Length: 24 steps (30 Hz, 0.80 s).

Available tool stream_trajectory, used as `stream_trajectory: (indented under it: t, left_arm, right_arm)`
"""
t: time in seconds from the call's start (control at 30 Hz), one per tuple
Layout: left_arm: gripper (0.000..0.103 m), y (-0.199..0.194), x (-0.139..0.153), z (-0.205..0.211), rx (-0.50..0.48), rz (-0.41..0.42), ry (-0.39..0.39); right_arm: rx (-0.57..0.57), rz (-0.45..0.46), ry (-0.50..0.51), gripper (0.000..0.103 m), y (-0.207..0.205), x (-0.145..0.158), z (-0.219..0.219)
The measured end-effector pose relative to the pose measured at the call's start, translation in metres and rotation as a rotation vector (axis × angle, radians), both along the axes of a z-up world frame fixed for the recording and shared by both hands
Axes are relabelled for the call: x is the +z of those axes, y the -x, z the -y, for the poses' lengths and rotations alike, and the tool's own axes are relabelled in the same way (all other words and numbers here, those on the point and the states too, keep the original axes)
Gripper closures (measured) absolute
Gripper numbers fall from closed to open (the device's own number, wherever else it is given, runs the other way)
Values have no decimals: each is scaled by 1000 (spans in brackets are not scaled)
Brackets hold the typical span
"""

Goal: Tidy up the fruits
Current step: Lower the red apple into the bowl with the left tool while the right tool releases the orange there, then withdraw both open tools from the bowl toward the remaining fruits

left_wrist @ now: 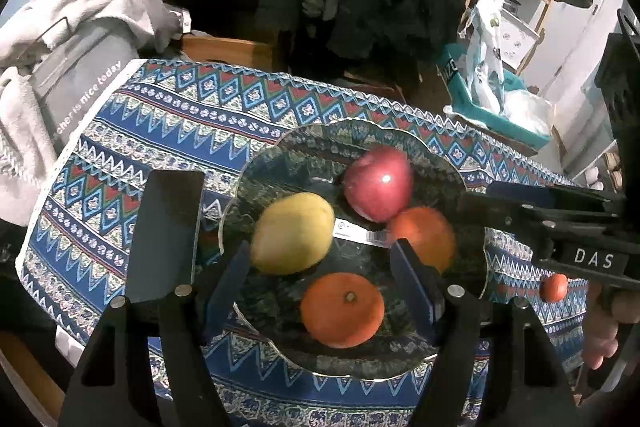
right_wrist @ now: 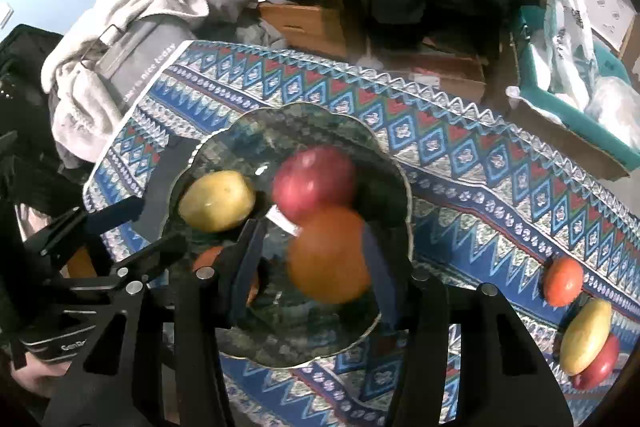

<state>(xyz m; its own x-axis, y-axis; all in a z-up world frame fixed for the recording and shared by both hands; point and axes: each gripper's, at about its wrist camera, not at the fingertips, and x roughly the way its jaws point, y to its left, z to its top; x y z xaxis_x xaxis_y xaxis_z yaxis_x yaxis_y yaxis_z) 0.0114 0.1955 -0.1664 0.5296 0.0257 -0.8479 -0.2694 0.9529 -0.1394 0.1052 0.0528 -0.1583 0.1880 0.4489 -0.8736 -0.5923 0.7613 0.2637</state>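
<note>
A glass plate on the patterned cloth holds a yellow mango, a red apple and two oranges. My left gripper is open above the plate, with one orange lying loose just below its fingers. My right gripper has the second orange between its fingers over the plate, next to the apple; the frame is blurred there. The right gripper reaches in from the right in the left wrist view.
On the cloth right of the plate lie a small orange, a second mango and a red apple. A grey bag with towels stands beyond the table's left corner. A teal box stands behind the table.
</note>
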Motion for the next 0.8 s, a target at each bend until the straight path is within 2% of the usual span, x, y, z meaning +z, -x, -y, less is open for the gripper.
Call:
stream_trajectory:
  t: [0.23,0.37,0.43,0.5,0.57,0.73,0.8]
  left_arm:
    - [29,8,18,4,-7,45,-32]
    - [29,12,34,11,-19,87,-36]
    - [29,14,46,16,-27,112,-46]
    - [28,15,56,22,-38,137,-51]
    - [23,18,67,29,-50,166,-64]
    - [22,21,95,50,-88,227,-103]
    - [18,21,101,55,-98,237,-97]
  right_arm:
    - [-18,64,23,50,4,16,3]
    - [-40,153,61,50,10,36,11]
    - [-48,189,70,47,13,47,15]
    - [-58,230,67,40,17,61,21]
    - [-68,268,63,36,22,72,26]
    - [-88,326,46,33,33,96,42]
    - [-103,347,48,29,37,105,51]
